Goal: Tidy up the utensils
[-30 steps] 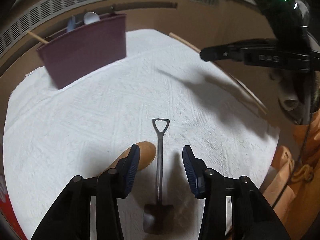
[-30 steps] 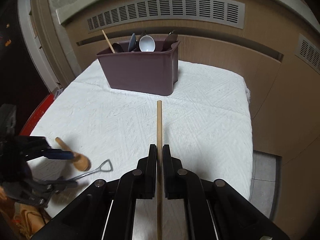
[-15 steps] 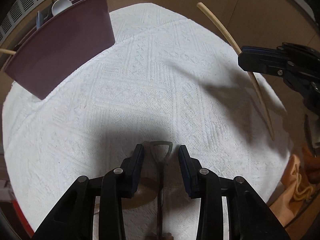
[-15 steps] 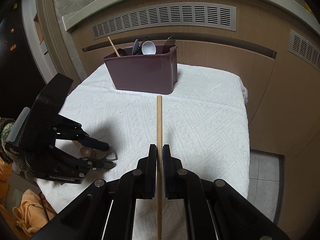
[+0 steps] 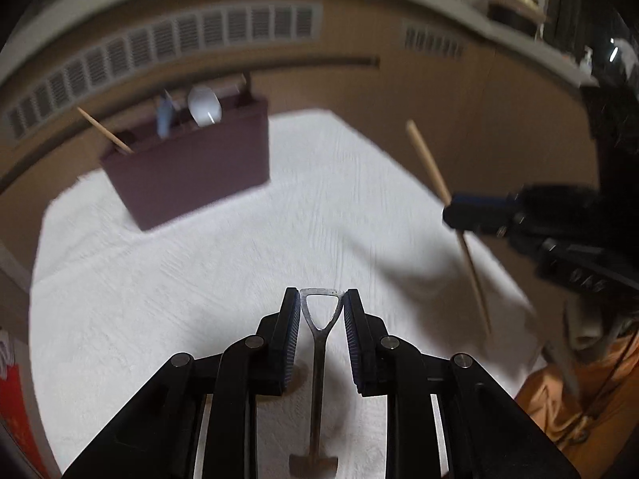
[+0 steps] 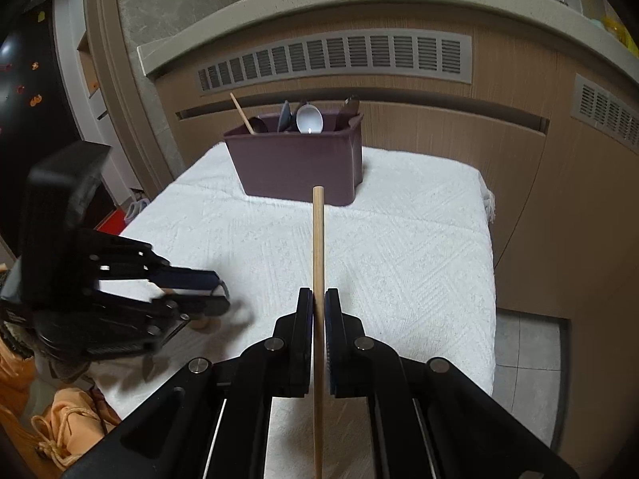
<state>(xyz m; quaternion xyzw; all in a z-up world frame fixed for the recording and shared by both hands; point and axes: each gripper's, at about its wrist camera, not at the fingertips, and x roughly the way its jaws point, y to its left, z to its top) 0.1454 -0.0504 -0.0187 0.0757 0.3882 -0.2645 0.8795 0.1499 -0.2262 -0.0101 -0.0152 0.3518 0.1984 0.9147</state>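
Observation:
A small metal shovel-shaped spoon [image 5: 317,359] hangs between the pads of my left gripper [image 5: 321,299]. The jaws are closing, and both pads press on its triangular handle loop. The spoon's blade hangs clear above the white cloth. A wooden spoon [image 6: 199,323] lies on the cloth just under this gripper [image 6: 217,291]. My right gripper [image 6: 318,299] is shut on a long wooden stick [image 6: 318,239] that points toward the maroon utensil bin [image 6: 295,163]. The bin holds a white ladle, dark utensils and a thin wooden stick.
The white textured cloth [image 6: 399,259] covers a small table, with the bin at its far edge against a vented wooden wall. An orange bag [image 6: 68,411] sits below the near left corner. Tiled floor [image 6: 527,359] lies to the right.
My left gripper dropped over the shovel spoon's handle, closed on it and lifted it off the cloth. My right gripper kept its stick and edged toward the bin.

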